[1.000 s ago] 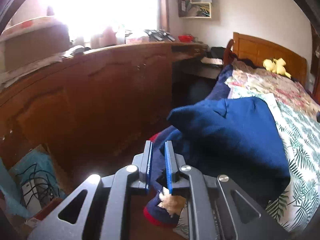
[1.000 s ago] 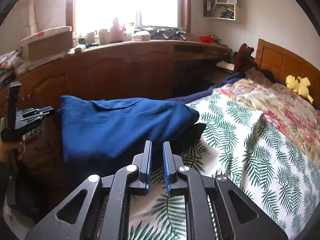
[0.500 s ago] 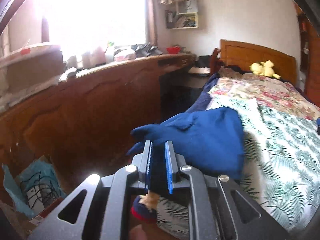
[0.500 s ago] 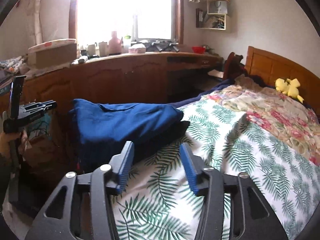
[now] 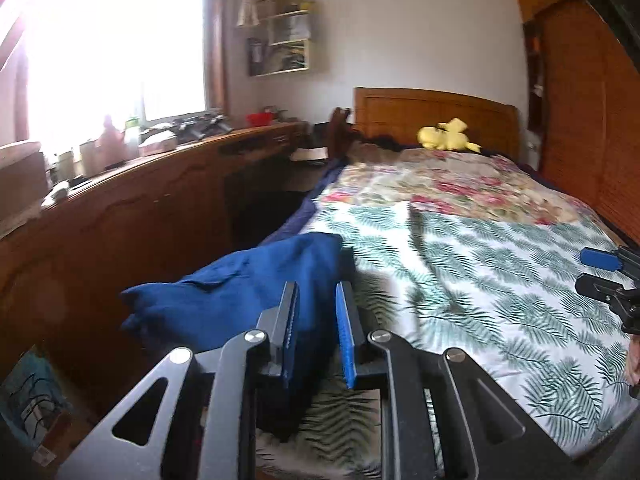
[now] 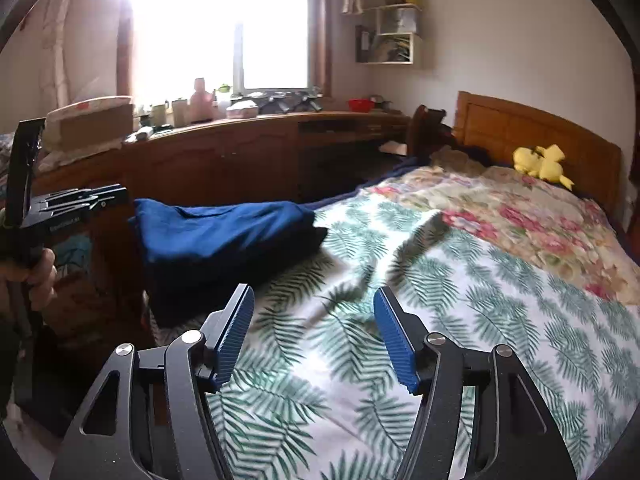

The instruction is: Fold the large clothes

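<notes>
Window glare washes out the bench [image 6: 224, 148] top. Blue garment [image 6: 224, 232] sits folded at the bed [image 6: 460, 288] edge, 10 o'clock. My left claw [image 5: 316, 332] is opening, pads clear of the cloth between them; right claw [image 6: 316, 332] is opening, empty.

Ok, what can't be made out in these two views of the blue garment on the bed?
- Left wrist view: the near lower part of the garment is hidden behind the left claw, so any contact is unclear.
- Right wrist view: its underside is lost in shadow, so the fold layers are unreadable.
- Both views: the window is blown out by glare.
</notes>
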The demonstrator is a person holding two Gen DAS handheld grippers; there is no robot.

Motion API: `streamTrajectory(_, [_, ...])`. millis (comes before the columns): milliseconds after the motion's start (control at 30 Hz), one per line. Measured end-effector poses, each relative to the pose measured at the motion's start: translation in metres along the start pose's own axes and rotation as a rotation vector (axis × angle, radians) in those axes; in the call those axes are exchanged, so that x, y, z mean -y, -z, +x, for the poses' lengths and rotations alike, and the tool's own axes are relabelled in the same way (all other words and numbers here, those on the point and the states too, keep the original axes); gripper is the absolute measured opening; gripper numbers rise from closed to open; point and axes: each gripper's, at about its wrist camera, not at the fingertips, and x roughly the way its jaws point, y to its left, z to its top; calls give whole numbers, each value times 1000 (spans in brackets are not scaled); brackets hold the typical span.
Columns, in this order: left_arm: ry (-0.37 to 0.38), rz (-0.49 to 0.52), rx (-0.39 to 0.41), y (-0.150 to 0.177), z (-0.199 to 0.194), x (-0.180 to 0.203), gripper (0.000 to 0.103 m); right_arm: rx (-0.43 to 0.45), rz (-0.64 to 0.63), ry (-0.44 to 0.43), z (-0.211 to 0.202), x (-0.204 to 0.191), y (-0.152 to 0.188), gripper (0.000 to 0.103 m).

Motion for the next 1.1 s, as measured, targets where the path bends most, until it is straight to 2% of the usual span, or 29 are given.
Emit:
streamTrajectory(400, [186,76,-51,24,-3,125,18,-28,100,119,-62,53,55,83])
streamTrajectory(600, [266,76,-71,39,-26,179,18,-30,146,216,-109,70,82,85])
streamTrajectory(767, [304,85,-84,47,-38,215,19,-4,192,311,-151,80,103,85])
streamTrajectory(1000, [345,107,-65,46,-59,244,19,31,253,411,-201,88,134,85])
streamTrajectory(1100, [364,110,-46,42,-73,253,19,35,299,426,-218,90,144,85])
